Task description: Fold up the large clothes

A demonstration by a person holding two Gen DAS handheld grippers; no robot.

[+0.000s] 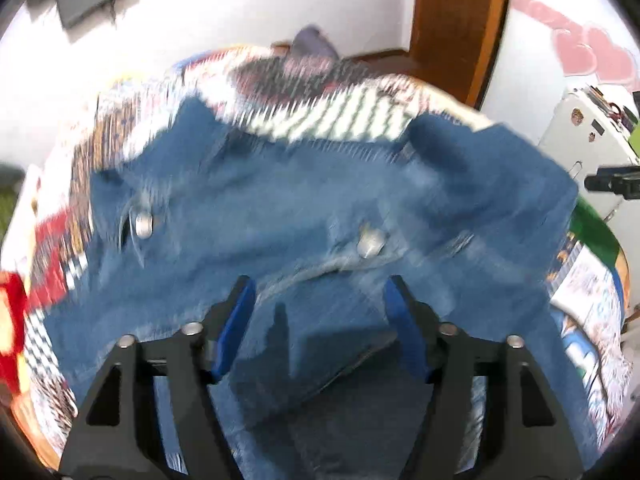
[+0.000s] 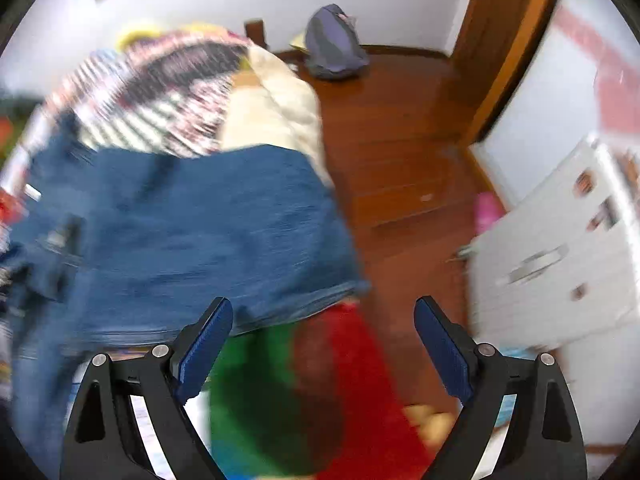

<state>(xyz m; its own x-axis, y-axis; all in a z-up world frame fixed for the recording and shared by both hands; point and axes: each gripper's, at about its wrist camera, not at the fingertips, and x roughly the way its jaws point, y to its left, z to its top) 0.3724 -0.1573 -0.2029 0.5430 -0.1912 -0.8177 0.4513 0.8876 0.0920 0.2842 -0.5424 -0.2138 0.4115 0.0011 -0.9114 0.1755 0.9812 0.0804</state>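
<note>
A large blue denim garment (image 1: 280, 200) with two metal buttons (image 1: 143, 224) lies spread on a patterned bedspread (image 1: 320, 112). My left gripper (image 1: 319, 282) hovers over its near part, open. A folded flap of denim lies below the gap and the blue pads do not press on it. In the right wrist view the denim garment (image 2: 200, 220) fills the left half. My right gripper (image 2: 323, 302) stands wide open just past its hem, over a red and green blanket (image 2: 320, 380), with nothing between its fingers. Both views are motion-blurred.
A cream quilt (image 2: 276, 112) lies at the bed's far side. Wooden floor (image 2: 400, 140) runs along the right of the bed, with a grey-purple bag (image 2: 334, 44) by the wall and a white drawer cabinet (image 2: 560, 260) at the right. A wooden door frame (image 1: 452, 20) stands behind.
</note>
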